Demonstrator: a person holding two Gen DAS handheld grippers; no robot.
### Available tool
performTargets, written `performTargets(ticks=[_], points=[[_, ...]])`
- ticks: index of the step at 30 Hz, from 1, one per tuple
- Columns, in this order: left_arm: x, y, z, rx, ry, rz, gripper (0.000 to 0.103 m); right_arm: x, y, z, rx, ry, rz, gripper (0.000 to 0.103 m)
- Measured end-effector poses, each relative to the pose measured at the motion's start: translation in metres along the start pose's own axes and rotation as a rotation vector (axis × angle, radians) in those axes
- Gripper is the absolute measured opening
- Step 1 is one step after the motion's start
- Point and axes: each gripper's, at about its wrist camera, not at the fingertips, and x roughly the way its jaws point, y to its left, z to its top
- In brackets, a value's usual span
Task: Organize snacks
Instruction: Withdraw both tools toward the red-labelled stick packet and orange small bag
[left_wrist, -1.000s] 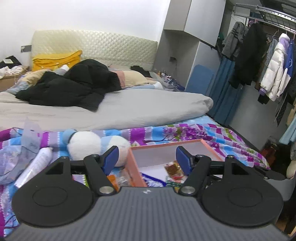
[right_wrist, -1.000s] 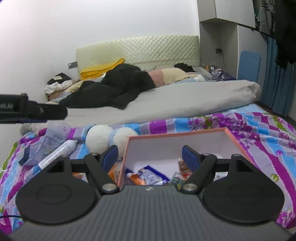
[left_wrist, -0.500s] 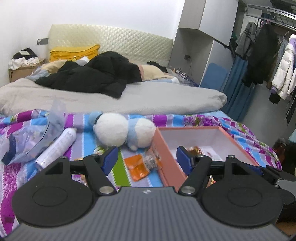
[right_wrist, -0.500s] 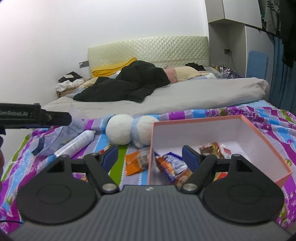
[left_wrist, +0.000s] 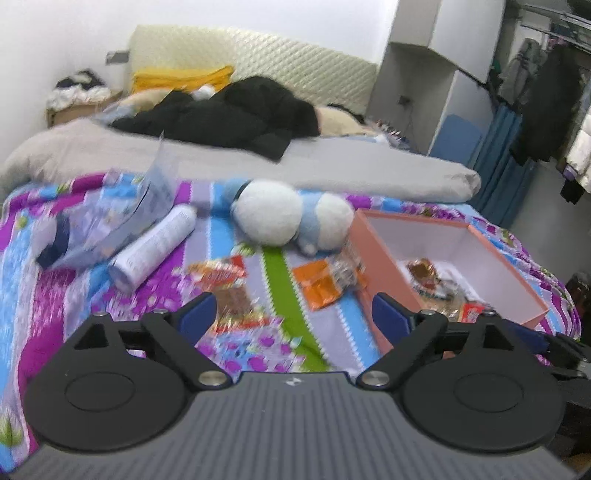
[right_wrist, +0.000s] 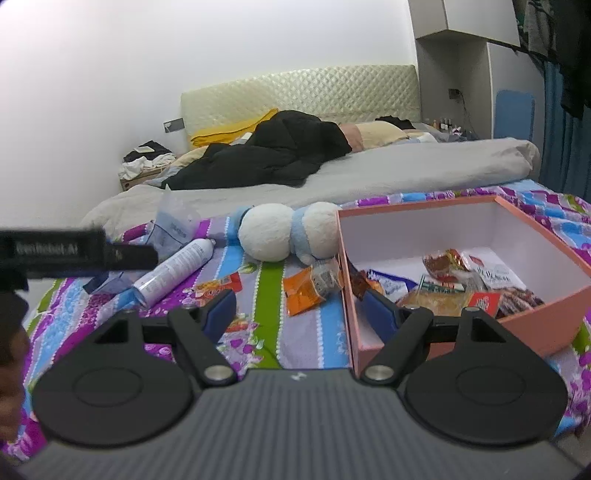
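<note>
Left wrist view, blurred throughout: a bed fills the frame, its near part covered by a patterned blanket (left_wrist: 258, 343) in purple, blue and green stripes, with a grey duvet (left_wrist: 332, 162) and a black coat (left_wrist: 236, 118) behind it below a cream padded headboard (left_wrist: 258, 55); clothes hang at upper right. The left gripper (left_wrist: 291, 317) stands wide open at lower centre and holds nothing. An orange snack packet (left_wrist: 317, 284) lies flat on the blanket just above centre, its long axis running from upper left to lower right, close beside the left wall of a pink box (left_wrist: 384, 273) at centre right; whether they touch cannot be told. A red snack packet (left_wrist: 218, 275) lies left of it, well apart from the box. A white spray can (left_wrist: 155, 247) lies on its side at centre left, its long axis running from lower left to upper right, and a white and blue plush toy (left_wrist: 291, 218) sits above the packets, against the box's far left corner. Right wrist view, sharp: same bed, white wall behind. The right gripper (right_wrist: 299, 310) is likewise wide open and empty, its right finger in front of the box's near left corner. The pink box (right_wrist: 532, 325) occupies the right half, open at the top, with a pile of snack packets (right_wrist: 458, 284) on its floor. The orange snack packet (right_wrist: 303, 291) lies just left of the box wall, partly under a clear wrapper (right_wrist: 325, 277). The left gripper's body (right_wrist: 74, 253) crosses the left edge, in front of a clear plastic bag (right_wrist: 173, 225).
</note>
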Motion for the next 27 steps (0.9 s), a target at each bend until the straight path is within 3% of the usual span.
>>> performTargets(ticks=[7,16,20,27], points=[[0.004,0.026,-0.022,-0.045,0.043,0.054,0.094,0.001,0.012,-0.019,0.003,0.027,-0.011,0.078],[0.025,0.047,-0.03,-0.101,0.085,0.054,0.094,0.015,0.029,-0.02,-0.012,0.036,0.012,0.078],[0.042,0.05,-0.034,-0.103,0.084,0.087,0.095,0.027,0.029,-0.022,0.015,0.05,0.02,0.078],[0.076,0.062,-0.041,-0.124,0.051,0.055,0.095,0.053,0.035,-0.027,0.008,0.018,-0.005,0.077]])
